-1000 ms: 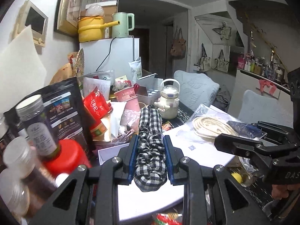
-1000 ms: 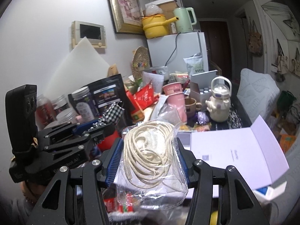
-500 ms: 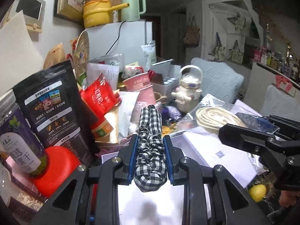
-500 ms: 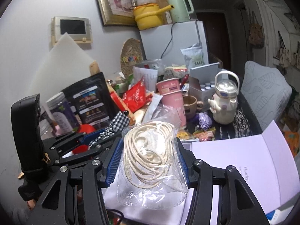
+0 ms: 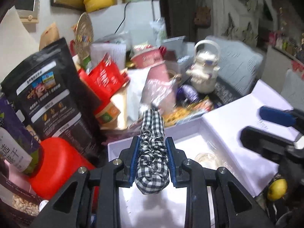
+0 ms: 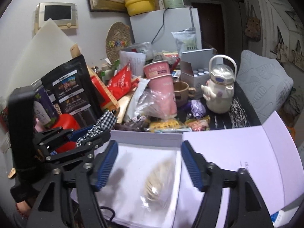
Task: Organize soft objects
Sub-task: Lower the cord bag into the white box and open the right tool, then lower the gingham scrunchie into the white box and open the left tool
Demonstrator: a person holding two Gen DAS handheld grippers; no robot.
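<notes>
Only from the right wrist: bagged rope, blurred, in the white box, below the right gripper's spread jaws. Left gripper pinching a rumpled checked cloth.

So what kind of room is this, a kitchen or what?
Probably a small, crowded home dining or living corner: a white fridge with a yellow pot on top, a snack-cluttered table, and a grey cushioned seat.

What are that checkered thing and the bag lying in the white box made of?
The checkered thing, pinched in the left tool, looks like woven gingham cloth: matte, with soft gathered folds. The bag in the white box seems to be thin clear plastic, glossy with glints, holding a pale coil that is likely cotton cord, though blur leaves that open.
</notes>
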